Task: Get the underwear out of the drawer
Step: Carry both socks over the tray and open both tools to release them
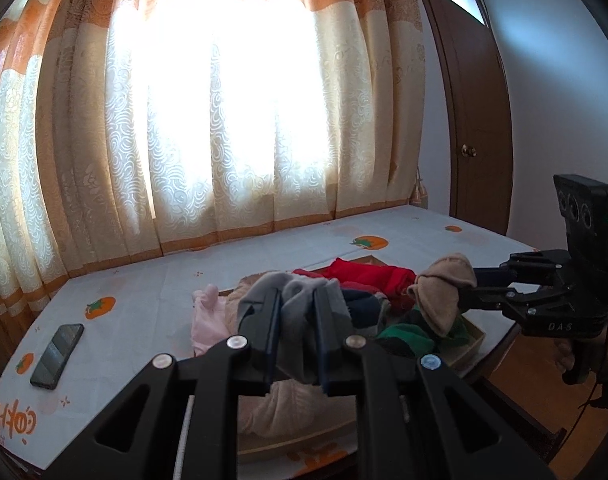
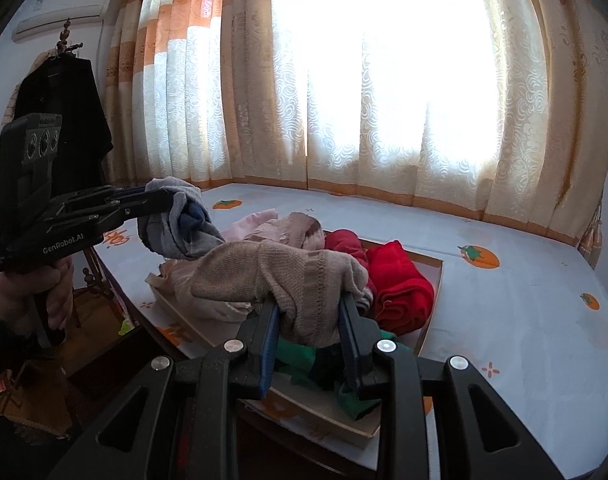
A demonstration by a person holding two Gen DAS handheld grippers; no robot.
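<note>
Two hand-held tools each lift a garment above a shallow wooden drawer tray [image 1: 478, 336] that rests on a bed with a white persimmon-print sheet [image 1: 152, 292].

Going left to right in the left wrist view: a black smartphone [image 1: 58, 355] lies on the sheet, well left of the drawer. The left tool [image 1: 298, 320] is clenched on a grey knitted piece of underwear with a dark blue lining [image 1: 292, 292], held clear above the drawer's near left end. The right tool [image 1: 462, 290] is clenched on a beige knitted piece of underwear [image 1: 444, 292], held above the drawer's right side.

Progress appears partial: two pieces are lifted, neither yet set down.

Still in the drawer are one pale pink garment [image 1: 208, 320], one red bundle [image 1: 368, 276], one green piece [image 1: 408, 336] and some beige ones, count unclear.
</note>
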